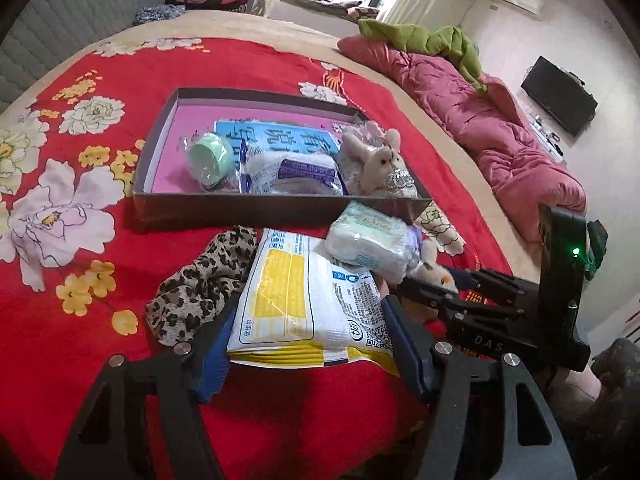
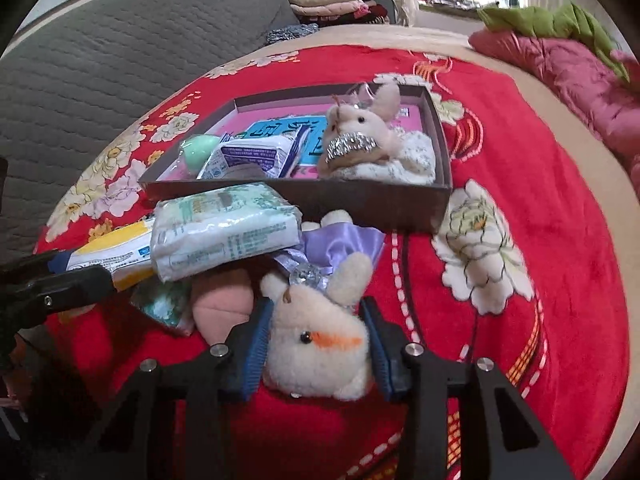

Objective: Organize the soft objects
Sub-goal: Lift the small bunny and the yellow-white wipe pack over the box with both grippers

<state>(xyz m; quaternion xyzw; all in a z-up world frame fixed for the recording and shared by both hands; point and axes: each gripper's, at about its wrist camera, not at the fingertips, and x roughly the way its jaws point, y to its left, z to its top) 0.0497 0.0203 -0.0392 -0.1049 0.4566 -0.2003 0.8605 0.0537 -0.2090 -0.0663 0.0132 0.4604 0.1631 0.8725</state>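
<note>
The left claw (image 1: 308,344) is grasping a white and yellow packet (image 1: 308,304): its two blue pads press on the packet's two sides, and the packet sticks out forward over the red flowered bed cover (image 1: 80,240). A green and white tissue pack (image 1: 372,240) lies on the far end of this packet. Just left of the packet lies a leopard-print cloth (image 1: 200,280) on the bed cover.

The right claw (image 2: 316,348) is clenched on the head of a cream plush rabbit (image 2: 320,344), one blue pad at each side of the head. This rabbit wears a purple dress (image 2: 344,244) and lies on the bed cover in front of the box, partly under the tissue pack.

The shallow dark box (image 1: 280,208) stands on the bed behind these things. Inside it are a mint green round thing (image 1: 212,156), a blue and white pack (image 1: 296,172) and a second plush rabbit (image 2: 360,136) with a silver glitter band, at the right end of the box.
</note>
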